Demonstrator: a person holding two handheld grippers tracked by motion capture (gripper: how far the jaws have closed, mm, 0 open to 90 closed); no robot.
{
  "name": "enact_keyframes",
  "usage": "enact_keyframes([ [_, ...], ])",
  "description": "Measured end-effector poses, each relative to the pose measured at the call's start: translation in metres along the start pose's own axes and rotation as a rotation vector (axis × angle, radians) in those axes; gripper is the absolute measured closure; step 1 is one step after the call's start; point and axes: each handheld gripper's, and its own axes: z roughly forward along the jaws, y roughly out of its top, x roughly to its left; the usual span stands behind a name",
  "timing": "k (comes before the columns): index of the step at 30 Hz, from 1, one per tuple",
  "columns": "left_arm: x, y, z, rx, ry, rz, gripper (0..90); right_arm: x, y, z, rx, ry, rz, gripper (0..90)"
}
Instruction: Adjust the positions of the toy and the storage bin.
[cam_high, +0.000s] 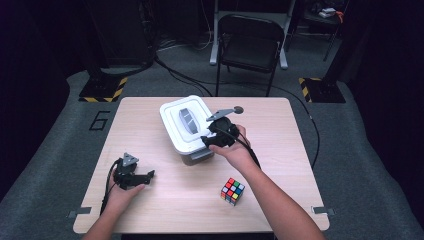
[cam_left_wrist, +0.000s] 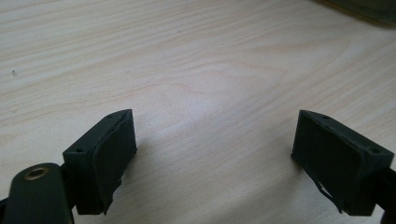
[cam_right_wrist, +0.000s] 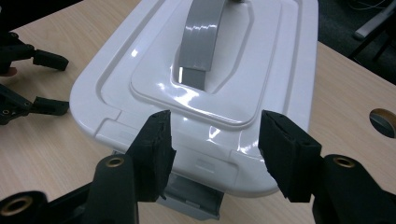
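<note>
**Right tongs at the edge of the white box**

High view: a white lidded box (cam_high: 187, 127) with a grey handle (cam_high: 188, 120) in its lid stands near the middle of the pale wooden worktop (cam_high: 150, 200). The right tongs (cam_high: 209, 140) are at the box's near right edge, held in the person's right hand (cam_high: 235, 147). The left tongs (cam_high: 149, 174) rest low over the worktop at the near left, well apart from the box. A colour cube (cam_high: 232, 191) sits on the worktop to the near right, away from both hands.

Left gripper view: the left tongs (cam_left_wrist: 212, 149) stand wide, with bare wood between the two black pads and nothing held.

Right gripper view: the right tongs (cam_right_wrist: 215, 140) are partly open, their pads (cam_right_wrist: 156, 149) on either side of the short end of the box lid (cam_right_wrist: 140, 70), above a grey latch (cam_right_wrist: 196, 196). I cannot tell whether the pads touch the lid; they do not look pressed on it. The left tongs (cam_right_wrist: 51, 84) show farther off at the left edge.
</note>
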Motion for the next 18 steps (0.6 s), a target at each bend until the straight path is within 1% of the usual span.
enact_keyframes([
  [2,0.000,0.000,0.000,0.000,0.000,0.000,13.1,0.001,0.001,0.006,0.002,0.003,0.001,44.4],
  [5,0.000,0.000,0.000,0.000,0.000,0.000,13.1,0.001,0.003,0.008,0.003,0.000,0.001,44.5],
  [7,0.000,0.000,0.000,0.000,0.001,0.000,13.1,0.001,0.003,0.010,0.005,0.001,0.011,44.7],
  [8,0.000,0.000,0.000,0.000,0.001,0.000,13.2,0.001,0.005,0.012,-0.002,-0.001,-0.001,45.0],
  [12,0.000,0.000,0.000,0.003,0.001,0.001,13.2,0.004,0.008,0.017,0.000,-0.006,-0.002,45.4],
  [14,0.000,0.000,0.000,0.003,0.001,0.000,13.1,0.007,0.010,0.018,0.018,-0.005,0.019,45.6],
  [16,0.000,0.000,0.000,0.003,0.001,0.000,13.1,0.009,0.011,0.020,0.018,-0.006,0.018,45.7],
  [17,0.000,0.000,0.000,0.003,0.002,0.000,13.2,0.010,0.013,0.021,0.016,-0.007,0.025,46.2],
  [18,0.000,0.000,0.000,0.003,0.001,0.000,13.1,0.010,0.015,0.024,0.007,-0.016,-0.001,46.5],
])
